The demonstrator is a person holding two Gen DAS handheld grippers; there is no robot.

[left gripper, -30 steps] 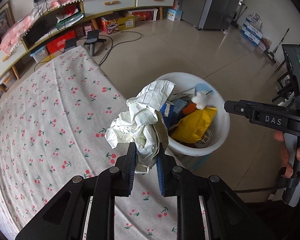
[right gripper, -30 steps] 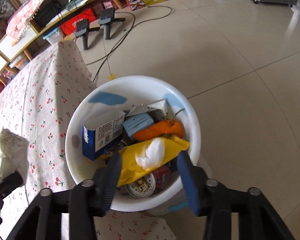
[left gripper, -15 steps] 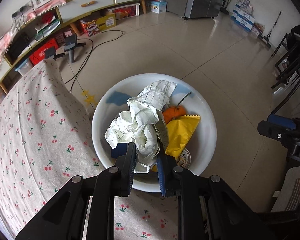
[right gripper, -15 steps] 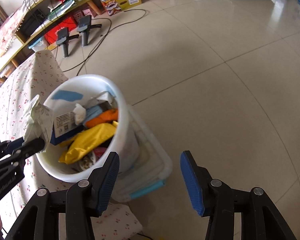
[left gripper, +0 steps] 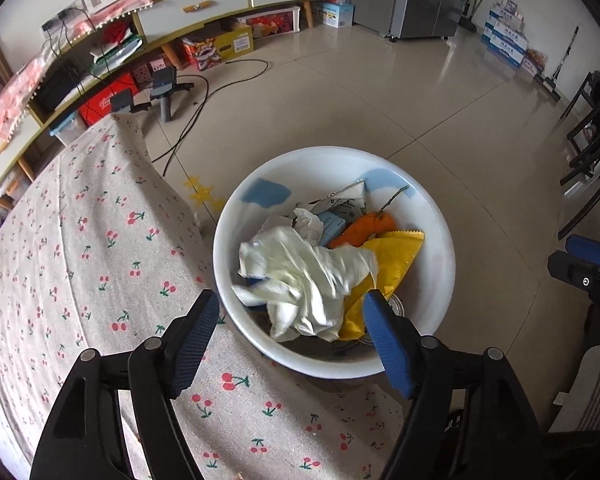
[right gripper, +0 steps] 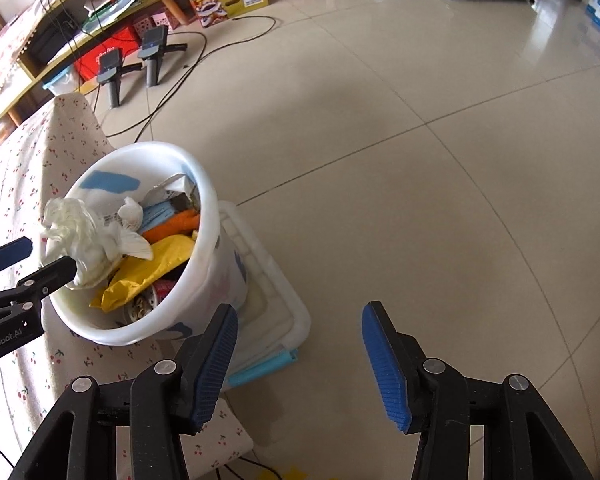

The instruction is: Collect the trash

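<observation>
**Left wrist view: paper wad over the bin, both claws spread**

Left wrist view, landmark the white bin (left gripper: 440,276). Left of the bin lies the cherry-print tablecloth (left gripper: 80,264), its edge meeting the bin's near-left rim. The left gripper (left gripper: 292,336) points down at the bin's near rim, blue pads wide apart, nothing between them. The crumpled white paper (left gripper: 304,280) sits in the gap ahead of the pads, over the bin's left half; blurred, so whether it rests on the pile cannot be told. Right of the paper, inside the bin: a yellow wrapper (left gripper: 392,264), an orange piece (left gripper: 364,228) behind it, a can end at the near side.

Right wrist view. The left gripper's fingers (right gripper: 40,276) reach in over the bin's left rim, with the paper (right gripper: 88,236) just at their tips. The bin (right gripper: 216,264) stands on a white lidded box (right gripper: 276,300) with a blue latch. Right of the bin, the right gripper (right gripper: 296,356) is held out over bare tiled floor (right gripper: 440,184), angled downward, pads spread, empty, well clear of the bin's rim.
</observation>
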